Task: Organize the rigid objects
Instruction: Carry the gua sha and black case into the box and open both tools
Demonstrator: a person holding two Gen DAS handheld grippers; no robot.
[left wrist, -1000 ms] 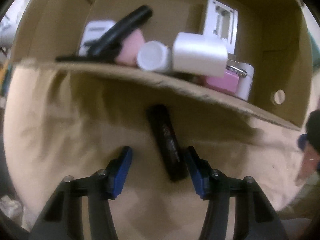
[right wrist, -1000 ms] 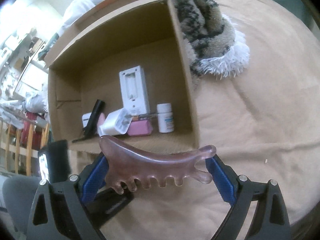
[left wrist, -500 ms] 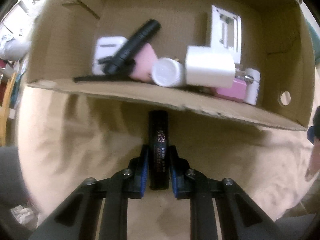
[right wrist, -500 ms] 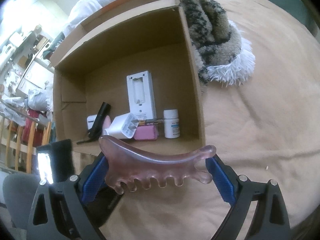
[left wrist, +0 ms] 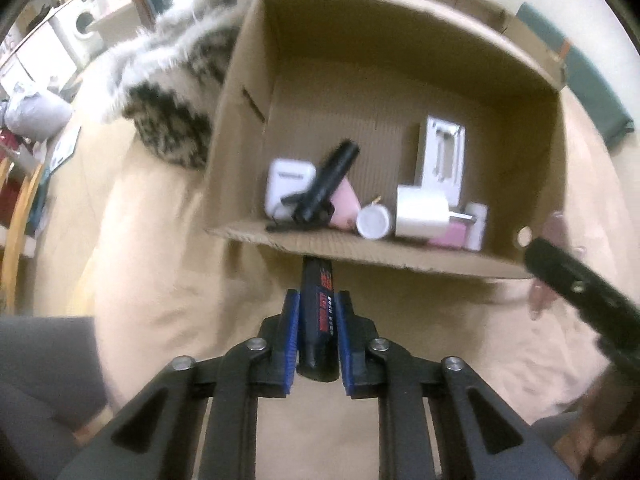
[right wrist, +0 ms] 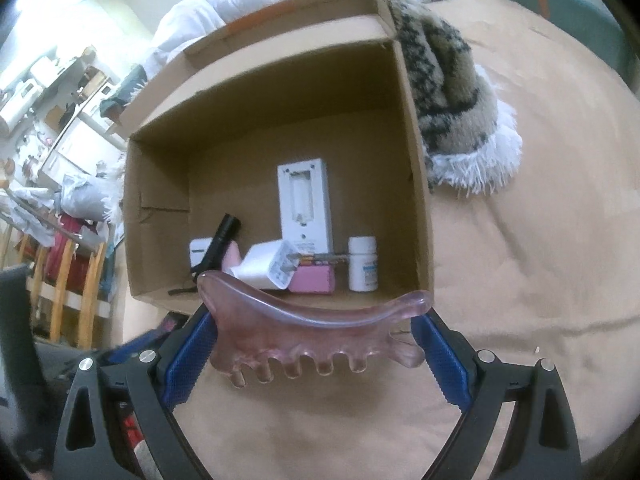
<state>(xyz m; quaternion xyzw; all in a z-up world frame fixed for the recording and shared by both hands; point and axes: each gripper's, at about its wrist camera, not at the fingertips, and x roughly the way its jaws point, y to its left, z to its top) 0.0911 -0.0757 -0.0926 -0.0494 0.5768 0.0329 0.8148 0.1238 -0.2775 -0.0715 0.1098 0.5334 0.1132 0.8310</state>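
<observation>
Between left gripper (left wrist: 317, 322) jaws: black tube (left wrist: 318, 312), clamped; right gripper (right wrist: 316, 344) grips pink comb (right wrist: 312, 330) (crosswise).

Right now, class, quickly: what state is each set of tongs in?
Left tongs: closed on the black marker.
Right tongs: closed on the pink comb.

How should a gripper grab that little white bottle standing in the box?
Grip the white bottle around its round body, coming straight down from above. It stands upright beside the cardboard box wall, with the pink case close on its other side, so only the top is free.
</observation>
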